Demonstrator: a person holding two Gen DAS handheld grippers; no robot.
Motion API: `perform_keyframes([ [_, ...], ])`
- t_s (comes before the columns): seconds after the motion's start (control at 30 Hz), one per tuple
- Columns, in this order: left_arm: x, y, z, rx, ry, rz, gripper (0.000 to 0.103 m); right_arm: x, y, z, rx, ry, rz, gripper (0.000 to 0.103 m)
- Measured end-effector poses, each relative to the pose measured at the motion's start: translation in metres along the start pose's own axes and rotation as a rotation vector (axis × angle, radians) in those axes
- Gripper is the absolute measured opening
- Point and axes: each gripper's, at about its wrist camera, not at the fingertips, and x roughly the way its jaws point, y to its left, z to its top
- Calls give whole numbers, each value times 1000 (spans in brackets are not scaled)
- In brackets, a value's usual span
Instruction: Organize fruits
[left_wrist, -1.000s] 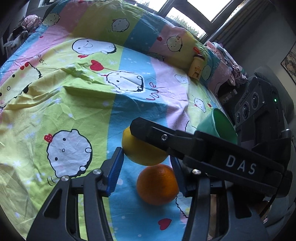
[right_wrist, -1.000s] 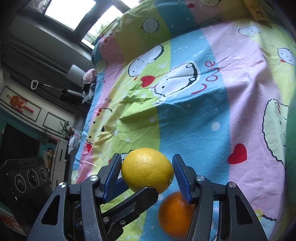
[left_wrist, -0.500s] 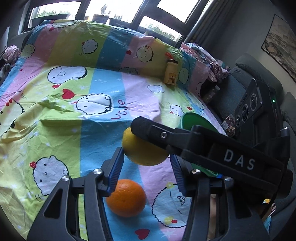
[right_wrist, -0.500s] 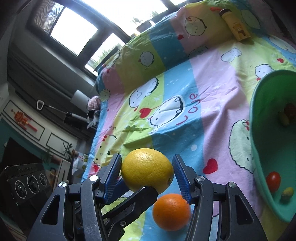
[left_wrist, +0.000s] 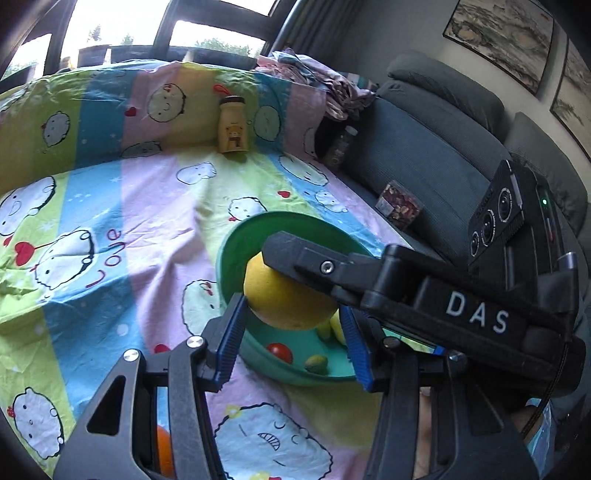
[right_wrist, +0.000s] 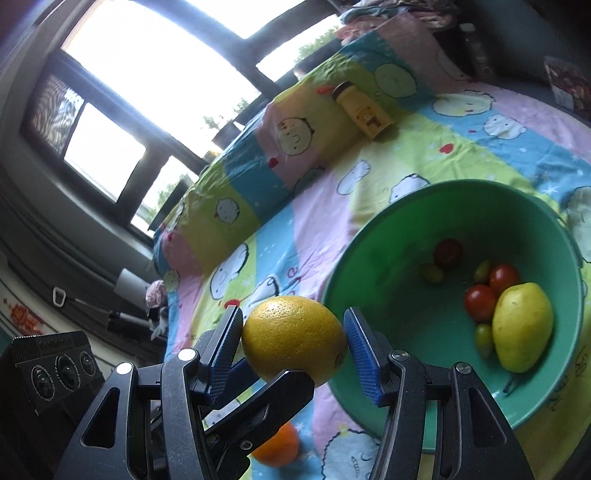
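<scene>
With both grippers (right_wrist: 293, 343) clamped on the lemon (right_wrist: 293, 338) beside the bowl (right_wrist: 388, 236), carry it over the rim, clear of the tomatoes (right_wrist: 480, 302), before you let go.

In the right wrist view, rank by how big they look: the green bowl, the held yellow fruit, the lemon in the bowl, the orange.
1. green bowl
2. held yellow fruit, though its nearness to the camera inflates it
3. lemon in the bowl
4. orange, mostly hidden behind the gripper, so its rank is unsure
</scene>
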Motion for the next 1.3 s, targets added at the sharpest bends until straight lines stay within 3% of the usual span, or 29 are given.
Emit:
perform_keyframes([
  [0.27, 35, -10, 0, 8, 73, -74, 51, -9, -34, 5, 83, -10, -97, 59],
  [0.4, 48, -17, -5, 26, 108, -23, 49, -6, -37, 2, 84, 9, -172, 59],
  [0.5, 42, -21, -8, 49, 77, 25, 52, -5, -36, 1, 73, 9, -222, 59],
  [0.6, 30, -18, -7, 48, 84, 56, 65, -10, -32, 0, 61, -1, -207, 59],
  [0.77, -14, 0, -22, -10, 37, 181, 76, -12, -24, -6, 32, 34, -188, 68],
  [1.07, -81, 66, -77, -278, 49, 375, 83, 5, 35, -40, -154, 184, -27, 76],
  [1.17, -89, 78, -94, -327, 64, 368, 83, 24, 56, -58, -222, 263, -10, 76],
  [1.3, -86, 86, -109, -378, 64, 304, 83, 52, 75, -84, -288, 365, -2, 76],
])
